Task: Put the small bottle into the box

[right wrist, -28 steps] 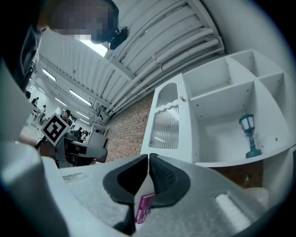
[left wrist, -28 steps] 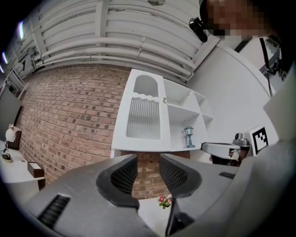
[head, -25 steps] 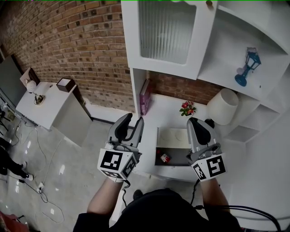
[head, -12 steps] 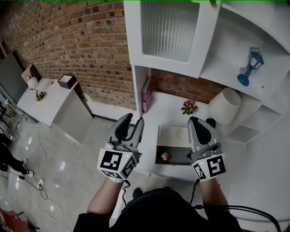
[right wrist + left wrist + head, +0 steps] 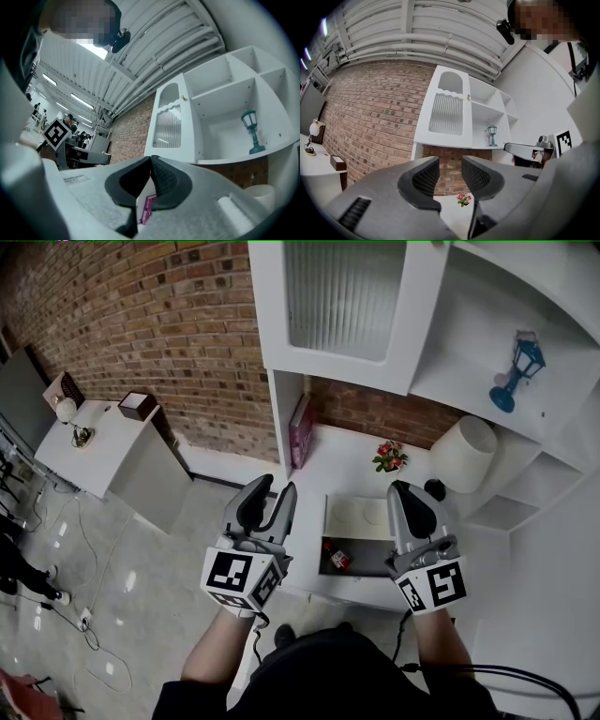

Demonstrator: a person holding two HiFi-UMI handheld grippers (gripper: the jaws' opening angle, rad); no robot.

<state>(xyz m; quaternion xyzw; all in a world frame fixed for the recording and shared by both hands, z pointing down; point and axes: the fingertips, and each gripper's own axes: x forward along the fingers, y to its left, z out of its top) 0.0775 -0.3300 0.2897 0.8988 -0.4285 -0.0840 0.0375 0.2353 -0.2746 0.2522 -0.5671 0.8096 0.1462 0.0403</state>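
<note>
Care now lies in backing off cleanly: my left tongs stand apart and empty, my right tongs are pressed together on nothing, and the small bottle seems to lie inside the box, toward its 9 o'clock side, so I'd keep both clear.

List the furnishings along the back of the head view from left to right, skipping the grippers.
white side table → pink book → small flower pot → white lampshade → blue lantern
</note>
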